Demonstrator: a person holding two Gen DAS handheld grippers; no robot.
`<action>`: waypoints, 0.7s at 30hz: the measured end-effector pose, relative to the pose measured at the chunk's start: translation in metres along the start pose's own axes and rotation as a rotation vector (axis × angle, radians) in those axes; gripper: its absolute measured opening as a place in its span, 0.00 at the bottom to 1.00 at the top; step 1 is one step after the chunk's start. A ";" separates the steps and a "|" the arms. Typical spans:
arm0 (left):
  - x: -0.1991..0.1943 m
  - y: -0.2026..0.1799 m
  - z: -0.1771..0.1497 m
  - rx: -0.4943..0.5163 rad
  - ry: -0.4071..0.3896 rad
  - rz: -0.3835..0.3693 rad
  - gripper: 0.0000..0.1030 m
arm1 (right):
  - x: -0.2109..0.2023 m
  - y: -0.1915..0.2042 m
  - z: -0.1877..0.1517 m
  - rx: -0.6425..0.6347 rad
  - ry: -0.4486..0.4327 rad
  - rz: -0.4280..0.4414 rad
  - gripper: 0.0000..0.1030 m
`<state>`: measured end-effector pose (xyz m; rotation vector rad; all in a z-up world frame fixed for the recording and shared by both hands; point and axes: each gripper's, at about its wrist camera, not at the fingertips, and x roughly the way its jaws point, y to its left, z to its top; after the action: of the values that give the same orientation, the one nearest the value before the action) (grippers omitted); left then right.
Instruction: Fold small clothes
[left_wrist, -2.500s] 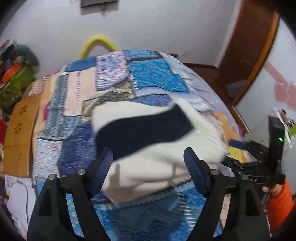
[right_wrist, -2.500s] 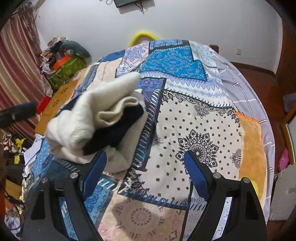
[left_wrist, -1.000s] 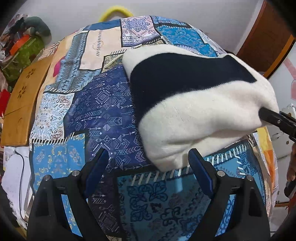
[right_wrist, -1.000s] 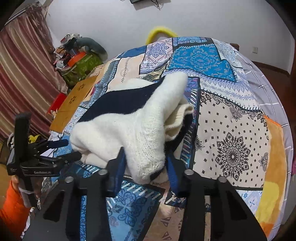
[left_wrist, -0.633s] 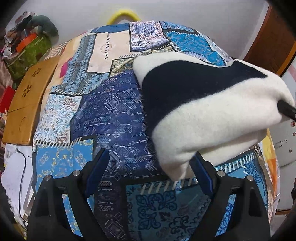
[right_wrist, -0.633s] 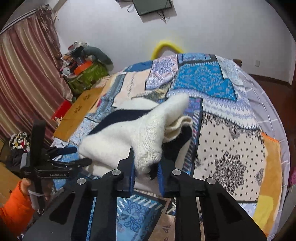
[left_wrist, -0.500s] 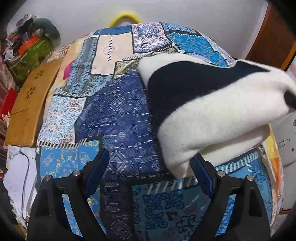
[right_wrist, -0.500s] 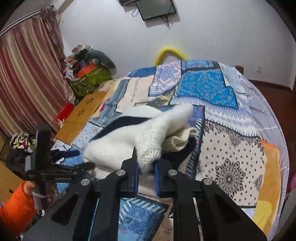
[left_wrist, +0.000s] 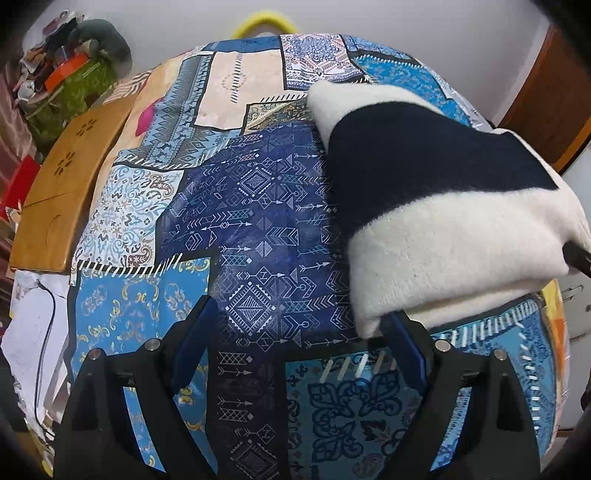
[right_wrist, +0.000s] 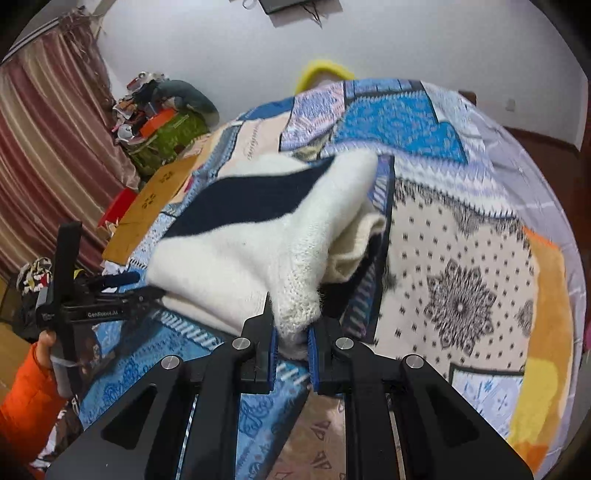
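A folded white knit sweater (left_wrist: 461, 251) with a navy band lies on the patchwork bedspread (left_wrist: 251, 206). My right gripper (right_wrist: 291, 343) is shut on the sweater's (right_wrist: 251, 236) thick near edge, with the knit bunched between its blue pads. My left gripper (left_wrist: 295, 332) stands open over the bedspread, and the sweater's near corner lies just inside its right finger without being pinched. The right wrist view shows the left gripper (right_wrist: 144, 286) at the sweater's left side, held by a hand in an orange sleeve (right_wrist: 26, 391). A black tip of the right gripper's finger (left_wrist: 576, 254) pokes in at the sweater's right end.
A wooden board (left_wrist: 62, 192) lies along the bed's left side, with a cluttered pile and green bag (right_wrist: 166, 136) beyond it. A striped curtain (right_wrist: 44, 147) hangs at left. An orange blanket (right_wrist: 543, 295) edges the bed's right side, and a wooden door (left_wrist: 546, 110) stands behind.
My right gripper has closed on the sweater's near edge and drawn it up slightly. In the left wrist view the sweater has slid toward the right as the left gripper shifted.
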<state>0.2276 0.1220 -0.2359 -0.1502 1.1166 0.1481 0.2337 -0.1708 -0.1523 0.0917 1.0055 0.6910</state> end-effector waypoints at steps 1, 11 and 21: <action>0.001 0.000 -0.001 -0.001 0.003 0.002 0.88 | 0.001 -0.001 -0.002 0.007 0.000 0.001 0.11; -0.007 0.003 -0.009 0.038 0.017 0.018 0.87 | -0.006 0.000 -0.004 0.024 0.011 0.014 0.16; -0.039 0.004 -0.004 0.089 -0.038 0.034 0.87 | -0.031 -0.002 0.008 0.018 -0.030 -0.028 0.54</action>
<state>0.2059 0.1232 -0.2025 -0.0484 1.0866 0.1308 0.2305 -0.1885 -0.1257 0.1039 0.9825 0.6534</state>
